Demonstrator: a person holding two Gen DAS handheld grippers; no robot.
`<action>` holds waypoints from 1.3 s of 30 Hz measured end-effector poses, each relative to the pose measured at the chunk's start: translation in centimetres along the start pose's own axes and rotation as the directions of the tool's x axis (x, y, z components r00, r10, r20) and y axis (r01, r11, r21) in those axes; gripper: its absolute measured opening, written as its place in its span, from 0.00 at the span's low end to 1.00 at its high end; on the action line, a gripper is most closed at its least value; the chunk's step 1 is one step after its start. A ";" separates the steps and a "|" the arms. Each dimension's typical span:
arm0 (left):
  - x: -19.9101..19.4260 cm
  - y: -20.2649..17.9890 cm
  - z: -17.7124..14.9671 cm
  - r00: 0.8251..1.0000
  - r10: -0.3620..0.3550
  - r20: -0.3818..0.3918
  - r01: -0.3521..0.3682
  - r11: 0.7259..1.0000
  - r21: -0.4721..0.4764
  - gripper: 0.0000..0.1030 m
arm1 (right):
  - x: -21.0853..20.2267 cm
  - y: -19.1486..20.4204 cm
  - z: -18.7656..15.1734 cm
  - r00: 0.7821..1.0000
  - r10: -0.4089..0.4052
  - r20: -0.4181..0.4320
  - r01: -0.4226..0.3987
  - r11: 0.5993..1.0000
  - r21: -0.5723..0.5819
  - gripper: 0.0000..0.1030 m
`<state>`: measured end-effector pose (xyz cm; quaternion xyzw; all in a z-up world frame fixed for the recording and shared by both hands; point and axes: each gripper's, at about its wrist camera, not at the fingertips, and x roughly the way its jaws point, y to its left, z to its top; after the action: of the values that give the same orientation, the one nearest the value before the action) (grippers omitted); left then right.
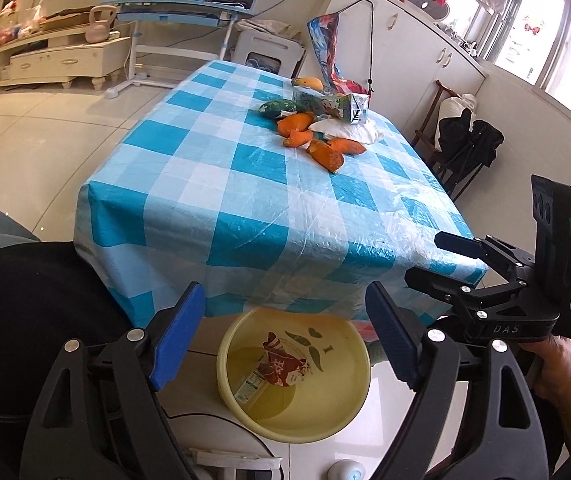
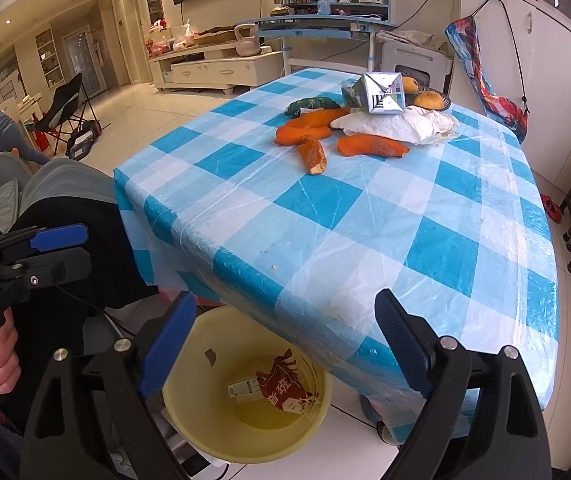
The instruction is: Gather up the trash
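A yellow basin [image 1: 293, 376] [image 2: 245, 396] stands on the floor under the near table edge, and a red snack wrapper [image 1: 281, 366] [image 2: 283, 388] lies inside it. My left gripper [image 1: 285, 332] hangs open above the basin with nothing between its blue pads. My right gripper [image 2: 285, 336] is open and empty too, over the same basin. At the far end of the blue checked tablecloth [image 1: 245, 184] [image 2: 365, 216] lie several orange peels [image 1: 325, 146] [image 2: 313, 136], a crumpled white tissue [image 1: 349, 130] [image 2: 401, 122], a milk carton [image 1: 333, 106] [image 2: 383, 94] and a green peel [image 1: 275, 108] [image 2: 311, 104].
Fruit [image 2: 427, 100] sits on a dark plate behind the carton. A colourful bag [image 1: 327, 52] leans at the table's far end. White cabinets [image 1: 413, 52] run along the right, with a dark folding chair [image 1: 465, 148] before them. A person's knees [image 2: 61, 184] sit left of the table.
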<state>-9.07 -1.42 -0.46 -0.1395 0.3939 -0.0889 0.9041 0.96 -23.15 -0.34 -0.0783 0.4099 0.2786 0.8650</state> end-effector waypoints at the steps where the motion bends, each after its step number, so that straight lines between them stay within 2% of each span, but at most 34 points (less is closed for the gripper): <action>1: 0.0 0.0 0.0 1.000 0.001 0.000 -0.001 1.000 -0.001 0.77 | 0.0 0.0 0.0 1.000 0.000 0.000 0.000 1.000 0.000 0.85; 39: 0.0 0.5 0.1 1.000 0.012 0.000 -0.012 1.000 -0.017 0.78 | 0.1 0.4 -0.3 1.000 0.006 -0.012 -0.006 1.000 -0.020 0.85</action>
<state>-8.93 -0.96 -0.53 -0.1446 0.3954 -0.0802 0.9035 0.61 -22.85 -0.53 -0.0873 0.4126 0.2846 0.8609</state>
